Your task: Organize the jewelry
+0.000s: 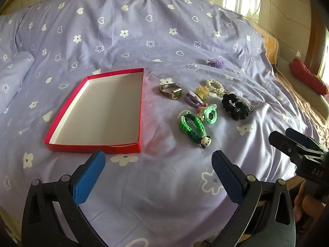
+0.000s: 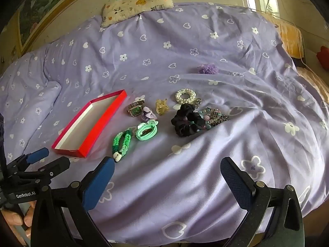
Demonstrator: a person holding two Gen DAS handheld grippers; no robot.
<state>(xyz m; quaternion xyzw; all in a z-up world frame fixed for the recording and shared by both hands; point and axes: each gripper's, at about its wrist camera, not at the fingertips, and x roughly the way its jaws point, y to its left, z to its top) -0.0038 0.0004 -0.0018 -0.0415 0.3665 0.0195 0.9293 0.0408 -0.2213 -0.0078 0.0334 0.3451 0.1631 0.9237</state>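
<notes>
On the quilt, left to right: an empty red box, a watch, a green braid, a black scrunchie — all loose beside the box. Left gripper and right gripper hover nearer the camera — jaws wide, empty.

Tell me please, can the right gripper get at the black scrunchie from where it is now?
Probably yes. The right gripper is open and holds nothing, and only bare purple bedspread lies between it and the black scrunchie. The beaded piece touches the scrunchie's far side, so it might get caught too.
</notes>
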